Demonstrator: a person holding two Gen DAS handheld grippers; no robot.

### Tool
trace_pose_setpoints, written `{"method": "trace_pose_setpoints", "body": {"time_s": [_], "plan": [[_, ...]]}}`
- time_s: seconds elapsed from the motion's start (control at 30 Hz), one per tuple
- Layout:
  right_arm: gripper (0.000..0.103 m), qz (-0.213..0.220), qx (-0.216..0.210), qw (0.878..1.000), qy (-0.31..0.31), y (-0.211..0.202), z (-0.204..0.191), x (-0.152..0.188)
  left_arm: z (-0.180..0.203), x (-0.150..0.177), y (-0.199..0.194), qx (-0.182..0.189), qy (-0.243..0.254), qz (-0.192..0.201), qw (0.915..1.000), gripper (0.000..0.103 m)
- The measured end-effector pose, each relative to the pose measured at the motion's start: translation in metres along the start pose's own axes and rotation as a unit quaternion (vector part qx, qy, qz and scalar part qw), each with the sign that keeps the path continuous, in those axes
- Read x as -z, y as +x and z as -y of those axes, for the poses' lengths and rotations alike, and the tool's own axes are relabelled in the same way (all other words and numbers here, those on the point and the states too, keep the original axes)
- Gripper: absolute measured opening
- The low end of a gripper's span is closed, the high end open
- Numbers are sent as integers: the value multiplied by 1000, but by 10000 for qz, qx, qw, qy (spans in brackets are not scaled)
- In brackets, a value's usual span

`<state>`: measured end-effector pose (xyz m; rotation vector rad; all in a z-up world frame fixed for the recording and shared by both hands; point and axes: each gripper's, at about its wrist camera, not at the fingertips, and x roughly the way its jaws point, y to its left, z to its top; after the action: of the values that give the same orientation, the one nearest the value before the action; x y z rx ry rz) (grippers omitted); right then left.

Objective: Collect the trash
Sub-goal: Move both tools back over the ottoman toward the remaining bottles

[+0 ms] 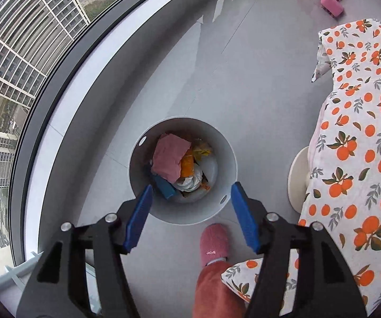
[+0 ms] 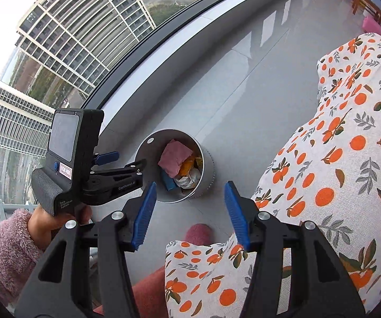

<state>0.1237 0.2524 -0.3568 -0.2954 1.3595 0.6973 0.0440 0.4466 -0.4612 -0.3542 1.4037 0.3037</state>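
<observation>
Both grippers over the bin [image 1: 225, 159] — nothing held.
Left gripper [image 1: 191, 194] and right gripper [image 2: 189, 193] gape wide; trash [image 1: 170, 157] — perhaps cloth and wrappers — lies inside, on the floor.

Black angular arms with silver round screws are seen on the right tongs [image 2: 189, 213] and left tongs [image 1: 191, 217], each tipped with ribbed blue pads [image 2: 145, 216]. A black handset with a grey screen, blue button and ribbed grip is carried. A fuzzy pink sleeve [image 2: 4, 249], rust-red trousers [image 1: 214, 291] and a pink slipper [image 1: 213, 243] marked SPORT are worn
</observation>
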Motion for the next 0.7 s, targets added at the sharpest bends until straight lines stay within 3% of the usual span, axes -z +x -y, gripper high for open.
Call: {"method": "trace_pose_setpoints", "body": {"time_s": [0.17, 0.33, 0.7], "plan": [[56, 279, 273, 9972, 644, -56, 40, 21, 54, -10, -57, 132, 693, 158, 9974, 64], [56, 611, 625, 9870, 1346, -121, 88, 61, 126, -12, -116, 341, 1475, 346, 9879, 64], [59, 1230, 1310, 9503, 2542, -242, 227, 171, 327, 27, -211, 956, 2935, 567, 9495, 68]]}}
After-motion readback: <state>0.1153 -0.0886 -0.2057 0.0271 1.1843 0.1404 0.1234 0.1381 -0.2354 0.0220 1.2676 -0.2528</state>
